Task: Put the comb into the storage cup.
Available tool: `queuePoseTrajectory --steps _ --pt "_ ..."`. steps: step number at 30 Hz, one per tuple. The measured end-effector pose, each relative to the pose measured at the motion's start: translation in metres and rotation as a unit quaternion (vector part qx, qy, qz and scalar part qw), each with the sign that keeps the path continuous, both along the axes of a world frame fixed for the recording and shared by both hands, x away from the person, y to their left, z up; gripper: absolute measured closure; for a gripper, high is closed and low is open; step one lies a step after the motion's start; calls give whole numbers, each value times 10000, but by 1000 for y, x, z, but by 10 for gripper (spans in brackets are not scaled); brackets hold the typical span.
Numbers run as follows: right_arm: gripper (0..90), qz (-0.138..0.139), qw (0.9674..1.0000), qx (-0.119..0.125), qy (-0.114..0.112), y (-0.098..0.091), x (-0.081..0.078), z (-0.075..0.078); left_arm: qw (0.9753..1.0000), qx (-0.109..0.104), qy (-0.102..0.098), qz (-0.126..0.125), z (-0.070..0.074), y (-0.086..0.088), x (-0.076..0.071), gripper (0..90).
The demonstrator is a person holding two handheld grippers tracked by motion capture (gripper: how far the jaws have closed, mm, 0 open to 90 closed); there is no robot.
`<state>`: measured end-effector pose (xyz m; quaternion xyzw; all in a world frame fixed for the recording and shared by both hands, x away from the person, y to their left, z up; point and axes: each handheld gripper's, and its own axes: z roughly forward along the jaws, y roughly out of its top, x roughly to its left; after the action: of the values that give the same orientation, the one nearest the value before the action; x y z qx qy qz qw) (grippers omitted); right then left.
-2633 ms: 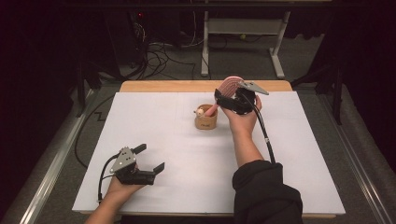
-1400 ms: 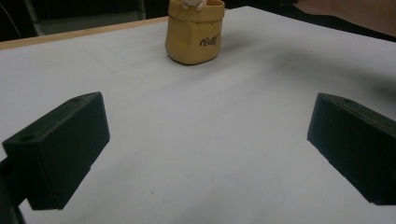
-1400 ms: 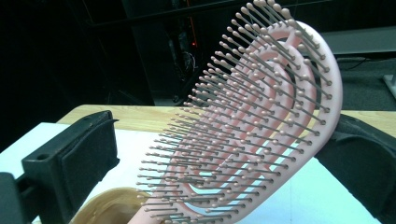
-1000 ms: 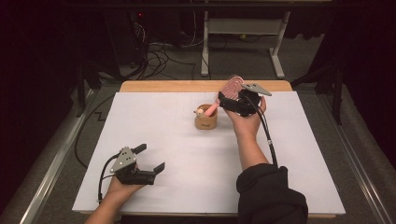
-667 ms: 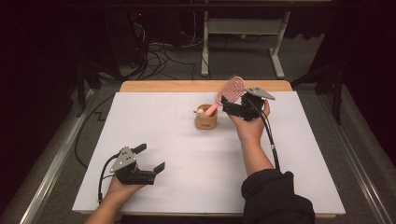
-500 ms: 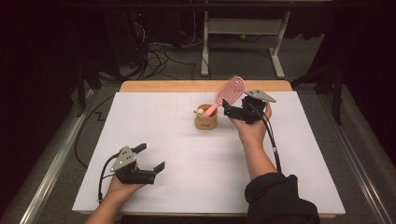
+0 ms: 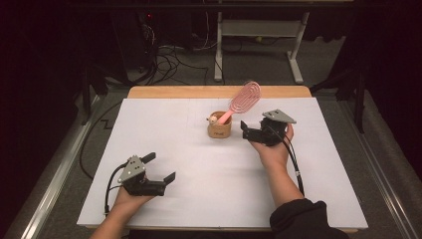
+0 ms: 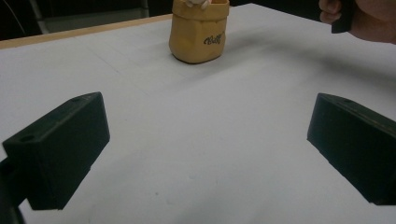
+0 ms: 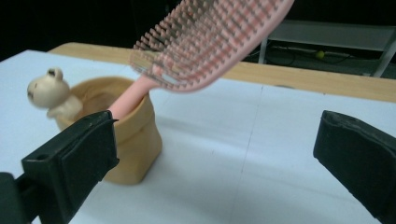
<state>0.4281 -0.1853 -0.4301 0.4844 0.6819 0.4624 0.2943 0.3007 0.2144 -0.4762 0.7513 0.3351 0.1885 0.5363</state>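
Worktop (image 7: pixel 199 164): covered by a white sheet, with a strip of bare wood showing along the far edge.
Pot (image 7: pixel 219 127): a small tan pot shaped like a sack, standing upright a little beyond the middle of the worktop; dark lettering on its side shows in the left gripper view (image 8: pixel 200 32).
Figure (image 9: pixel 49 91): a small pale animal figure sits at the rim of the pot, on the side away from the brush head.
Hairbrush (image 7: pixel 242 99): pink, handle down inside the pot, leaning so its oval head rises up and away toward the far right; in the right gripper view (image 9: pixel 210 42) the bristled face points downward.
Right gripper (image 7: pixel 249 130): held in the person's right hand just to the right of the pot, pointing at it, jaws wide apart and holding nothing; it is near the pot but not touching it.
Left gripper (image 7: pixel 160 169): resting in the person's left hand at the near left of the worktop, well apart from the pot, jaws spread and nothing between them but white sheet.
Cable (image 7: pixel 293 162): a dark cable runs from the right gripper back along the forearm.
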Motion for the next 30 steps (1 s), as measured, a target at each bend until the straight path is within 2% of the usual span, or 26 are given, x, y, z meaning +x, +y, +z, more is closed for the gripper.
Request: queuePoseTrajectory --steps 7,17,30 --pt "4 111 9999 -71 60 -8 -19 -9 10000 -7 30 48 1 1 1 0" --pt "4 325 9994 -89 14 -26 -53 -17 9999 -5 8 162 3 4 1 0" --pt "4 471 9988 -125 -9 -57 -94 -30 9989 -3 84 457 4 16 4 0"
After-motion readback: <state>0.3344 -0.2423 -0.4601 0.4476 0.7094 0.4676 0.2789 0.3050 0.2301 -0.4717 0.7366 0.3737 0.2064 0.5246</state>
